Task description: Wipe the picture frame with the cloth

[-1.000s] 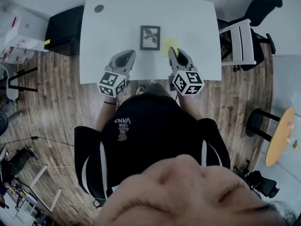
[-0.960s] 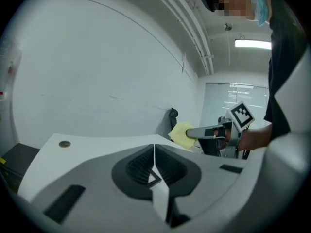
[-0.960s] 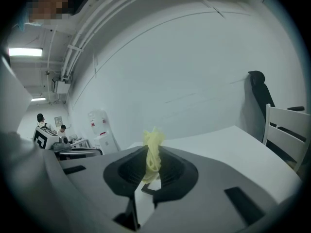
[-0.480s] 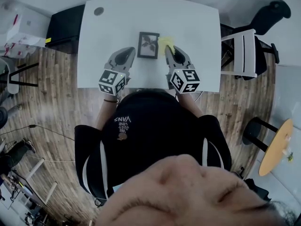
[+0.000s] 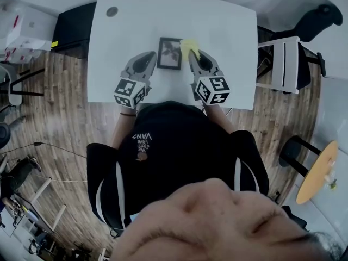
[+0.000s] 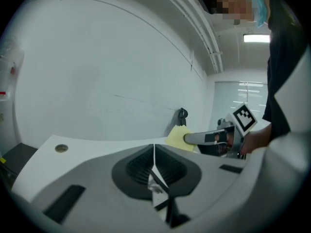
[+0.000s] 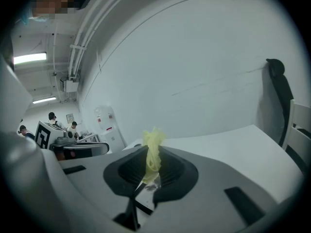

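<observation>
Two grippers are over the white table [image 5: 217, 26], one on each side of the frame [image 5: 169, 53], which lies near the table's middle. The right gripper [image 5: 193, 58] has its jaws closed on the yellow cloth [image 5: 188, 46]. Its own view shows the cloth [image 7: 153, 144] pinched in the right gripper [image 7: 151, 155] and bunched upward. A second ago the cloth sat apart from the frame's right edge. Now the right gripper has swung left, and the cloth touches that edge near the far right corner. The left gripper [image 5: 148, 60] stays just beside the frame's left edge. Its view shows the left gripper [image 6: 154, 148] with both jaws pressed together and nothing between them, and the cloth [image 6: 177, 136] beyond. The frame holds a dark picture of leaves. A grommet [image 5: 112, 11] sits at the table's far left corner. The only readable writing is "VANS", upside down on the person's black shirt [image 5: 142, 140]. The cubes carry black-and-white square markers.
</observation>
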A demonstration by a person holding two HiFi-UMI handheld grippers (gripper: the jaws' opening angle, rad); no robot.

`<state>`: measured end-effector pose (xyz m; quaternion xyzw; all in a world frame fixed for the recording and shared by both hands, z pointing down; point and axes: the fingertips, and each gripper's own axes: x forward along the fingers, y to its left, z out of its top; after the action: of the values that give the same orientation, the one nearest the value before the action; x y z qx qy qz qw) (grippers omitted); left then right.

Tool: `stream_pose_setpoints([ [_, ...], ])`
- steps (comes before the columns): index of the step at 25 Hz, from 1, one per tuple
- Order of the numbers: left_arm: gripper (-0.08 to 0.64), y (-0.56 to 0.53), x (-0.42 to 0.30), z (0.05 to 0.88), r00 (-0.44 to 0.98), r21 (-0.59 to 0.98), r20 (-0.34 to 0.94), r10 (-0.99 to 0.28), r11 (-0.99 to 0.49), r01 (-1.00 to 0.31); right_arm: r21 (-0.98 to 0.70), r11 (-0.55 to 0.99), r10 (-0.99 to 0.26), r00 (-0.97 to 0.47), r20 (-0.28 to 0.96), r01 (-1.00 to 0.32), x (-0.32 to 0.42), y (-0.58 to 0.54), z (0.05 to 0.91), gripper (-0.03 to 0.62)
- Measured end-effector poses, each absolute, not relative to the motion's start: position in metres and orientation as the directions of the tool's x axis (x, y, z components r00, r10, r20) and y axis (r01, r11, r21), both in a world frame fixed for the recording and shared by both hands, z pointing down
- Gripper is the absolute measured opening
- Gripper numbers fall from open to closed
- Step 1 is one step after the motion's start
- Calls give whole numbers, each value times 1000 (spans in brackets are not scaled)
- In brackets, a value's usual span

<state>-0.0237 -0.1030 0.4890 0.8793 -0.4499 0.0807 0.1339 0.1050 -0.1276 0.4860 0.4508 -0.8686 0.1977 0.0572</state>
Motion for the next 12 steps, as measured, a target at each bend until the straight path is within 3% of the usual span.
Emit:
stream_pose_setpoints([
  [12, 17, -115, -45, 481, 671, 166, 265, -693, -652, -739, -300, 403, -822, -486, 296, -865, 86, -136, 489, 48],
])
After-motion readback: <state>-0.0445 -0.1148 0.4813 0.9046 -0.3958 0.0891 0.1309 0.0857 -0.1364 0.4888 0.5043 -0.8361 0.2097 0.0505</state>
